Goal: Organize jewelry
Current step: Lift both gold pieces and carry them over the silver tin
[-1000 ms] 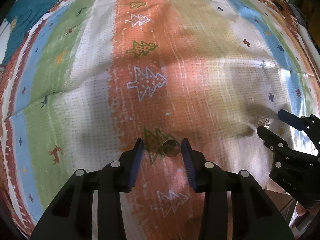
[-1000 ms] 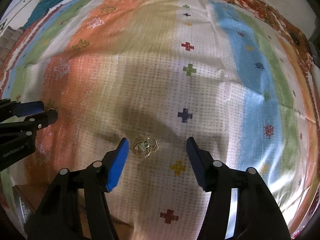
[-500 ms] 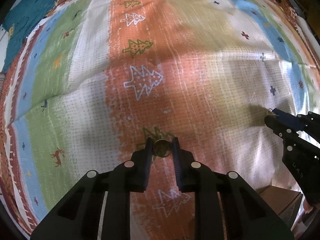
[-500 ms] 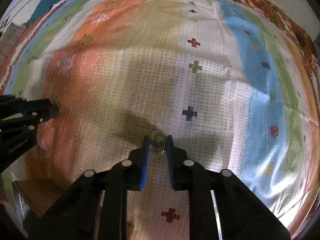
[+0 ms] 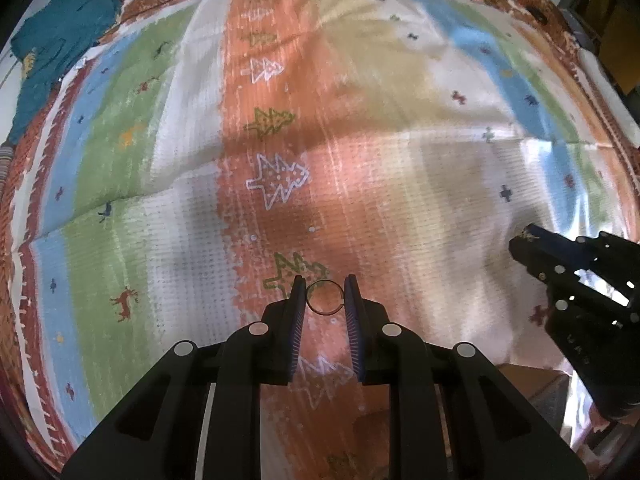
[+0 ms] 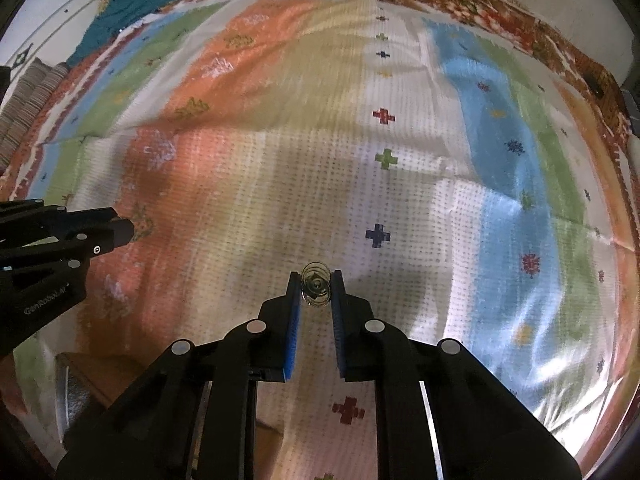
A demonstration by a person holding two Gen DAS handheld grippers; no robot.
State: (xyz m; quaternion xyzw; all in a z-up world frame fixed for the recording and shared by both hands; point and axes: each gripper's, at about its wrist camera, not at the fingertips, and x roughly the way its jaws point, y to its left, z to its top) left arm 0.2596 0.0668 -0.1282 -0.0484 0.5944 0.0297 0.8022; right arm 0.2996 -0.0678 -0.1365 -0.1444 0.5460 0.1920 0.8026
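Left gripper (image 5: 325, 286) clamped across a thin metal ring (image 5: 325, 298), low centre of the left wrist view, above the orange stripe of the patterned bedspread (image 5: 360, 184). Right gripper (image 6: 316, 284) pinched on a cluster of small gold hoop earrings (image 6: 316, 285), low centre of its view. Probably feather-light, stiff, slick, easily bent or dropped; best gripped lightly across the widest part.
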